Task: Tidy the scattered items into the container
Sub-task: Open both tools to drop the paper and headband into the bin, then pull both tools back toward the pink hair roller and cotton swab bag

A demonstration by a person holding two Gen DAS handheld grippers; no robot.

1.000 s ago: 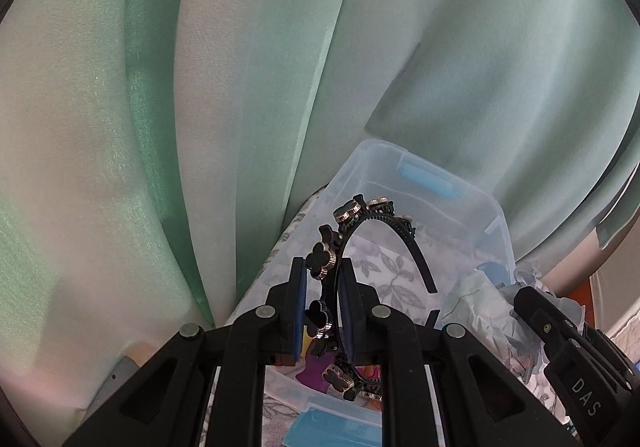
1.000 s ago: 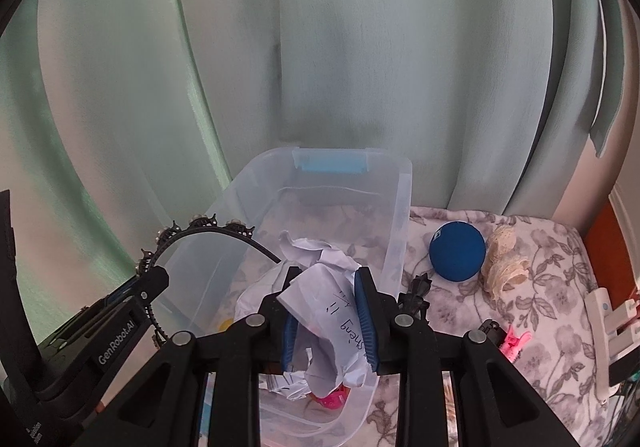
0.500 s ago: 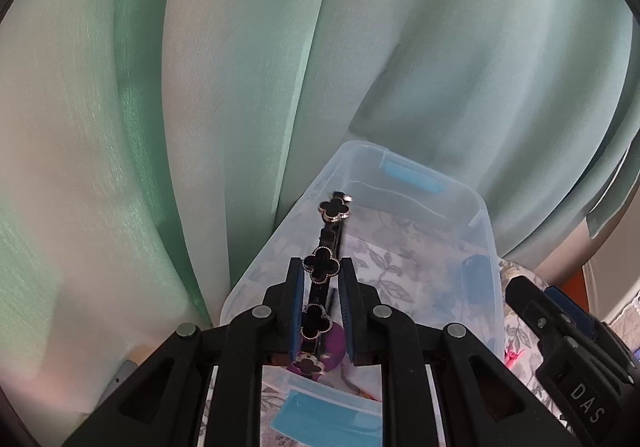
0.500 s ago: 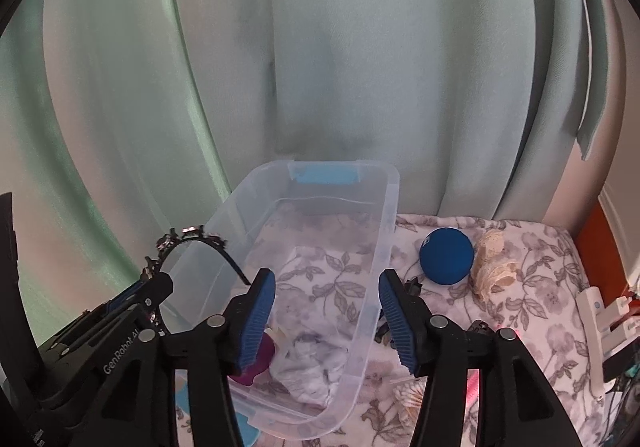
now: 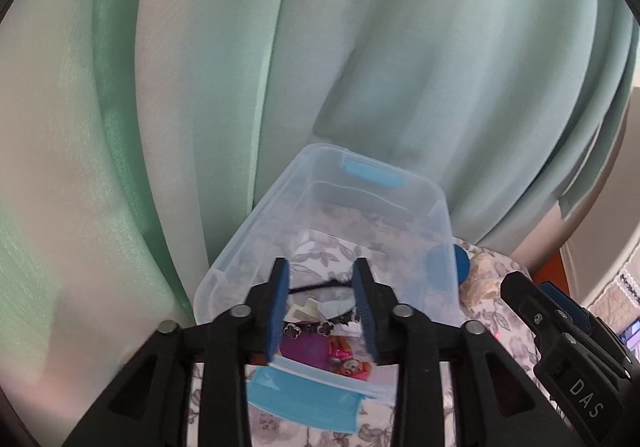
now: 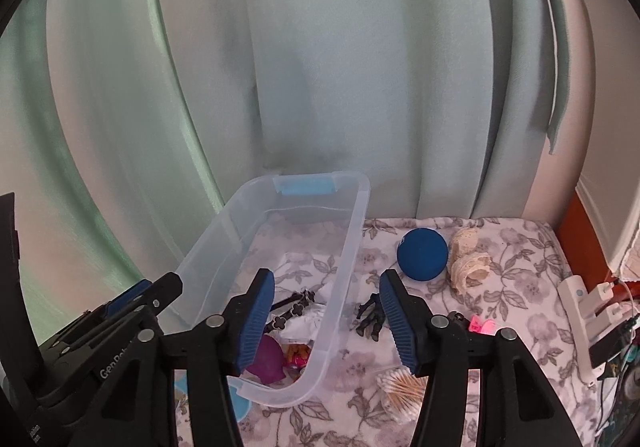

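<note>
A clear plastic bin [image 5: 256,223] [image 6: 348,247] with blue latches stands on a floral cloth. Inside lie a black clover headband [image 5: 308,327] [image 6: 294,307], crumpled paper [image 6: 306,321], a purple item [image 6: 268,361] and a pink toy [image 5: 344,357]. My left gripper [image 5: 322,307] is open and empty above the bin's near end. My right gripper [image 6: 326,321] is open and empty over the bin's right wall. On the cloth right of the bin lie a blue ball [image 6: 422,253], lace trim [image 6: 470,263], a black claw clip [image 6: 370,313], a pink clip [image 6: 482,325] and cotton swabs [image 6: 402,391].
Green curtains [image 6: 320,67] hang close behind the bin. A white power strip with plugs [image 6: 584,311] lies at the cloth's right edge. The bin's blue-latched lid edge [image 5: 304,399] shows below the left gripper.
The left gripper opened and the headband dropped into the bin. The right gripper, open since half a second ago after releasing the paper, drew back slightly to the right.
</note>
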